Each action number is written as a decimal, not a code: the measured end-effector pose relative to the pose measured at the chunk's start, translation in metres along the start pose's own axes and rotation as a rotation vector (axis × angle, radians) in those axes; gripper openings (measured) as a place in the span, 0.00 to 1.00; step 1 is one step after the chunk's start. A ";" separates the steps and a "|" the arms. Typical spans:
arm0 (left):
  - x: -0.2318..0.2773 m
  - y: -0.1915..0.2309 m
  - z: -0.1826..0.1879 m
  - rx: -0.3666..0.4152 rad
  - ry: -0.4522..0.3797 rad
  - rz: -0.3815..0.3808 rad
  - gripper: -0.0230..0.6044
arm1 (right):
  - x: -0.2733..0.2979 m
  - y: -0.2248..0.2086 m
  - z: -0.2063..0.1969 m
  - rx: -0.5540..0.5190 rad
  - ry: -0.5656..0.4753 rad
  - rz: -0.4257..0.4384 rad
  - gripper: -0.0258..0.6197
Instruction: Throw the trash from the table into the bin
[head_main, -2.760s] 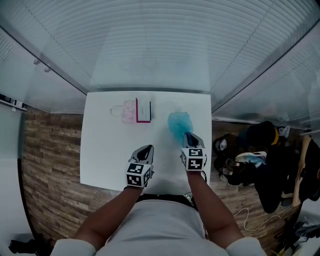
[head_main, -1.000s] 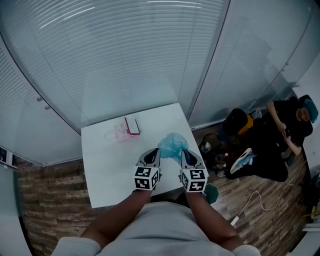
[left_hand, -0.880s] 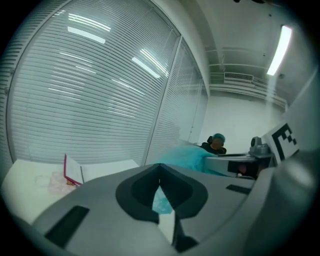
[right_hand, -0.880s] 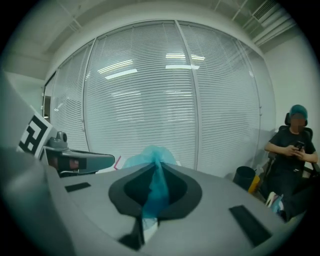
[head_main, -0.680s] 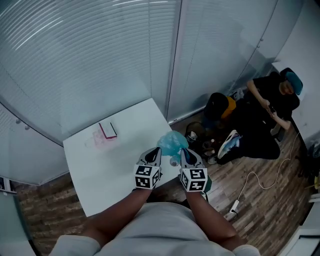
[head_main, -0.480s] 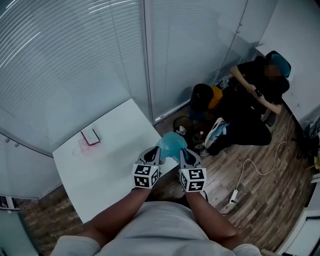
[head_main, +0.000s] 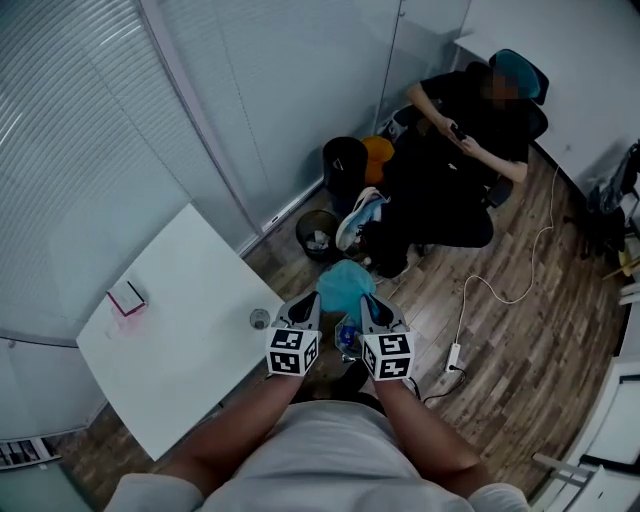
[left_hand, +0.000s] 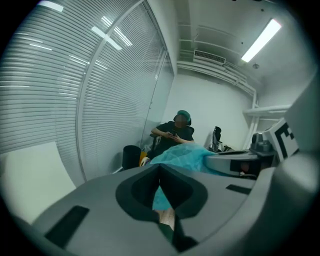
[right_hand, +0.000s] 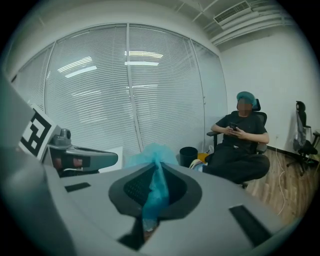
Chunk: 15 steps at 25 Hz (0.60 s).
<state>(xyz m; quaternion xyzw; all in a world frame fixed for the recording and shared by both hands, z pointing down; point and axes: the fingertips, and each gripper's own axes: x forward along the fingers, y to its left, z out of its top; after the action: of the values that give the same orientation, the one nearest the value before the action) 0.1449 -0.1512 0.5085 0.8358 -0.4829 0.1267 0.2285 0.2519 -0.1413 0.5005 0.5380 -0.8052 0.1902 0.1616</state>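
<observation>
Teal crumpled bag (head_main: 345, 288) pinched in R claw (head_main: 369, 303), off the white surface (head_main: 170, 320), above wood floor (head_main: 480, 330). L claw (head_main: 304, 303) closed, empty, alongside. Both forearms reach fwd, claws tilted down; bin (head_main: 318, 234) ahead.

The table (head_main: 170, 350) lies at your ten o'clock, a cup (head_main: 260, 319) on its right edge. At twelve the bag (head_main: 345, 287) is before you, the bin (head_main: 318, 232) beyond it.
</observation>
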 end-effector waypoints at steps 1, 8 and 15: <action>0.010 -0.008 -0.003 0.000 0.011 -0.006 0.04 | 0.000 -0.011 -0.003 0.005 0.009 -0.004 0.06; 0.068 -0.044 -0.059 -0.025 0.105 -0.040 0.04 | 0.007 -0.067 -0.063 0.049 0.101 -0.017 0.06; 0.109 -0.054 -0.140 -0.039 0.236 -0.056 0.04 | 0.030 -0.107 -0.143 0.072 0.214 -0.025 0.06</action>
<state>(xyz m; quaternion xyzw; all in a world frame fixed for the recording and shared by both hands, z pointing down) 0.2473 -0.1390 0.6620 0.8236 -0.4315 0.2086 0.3033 0.3481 -0.1345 0.6536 0.5301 -0.7692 0.2731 0.2294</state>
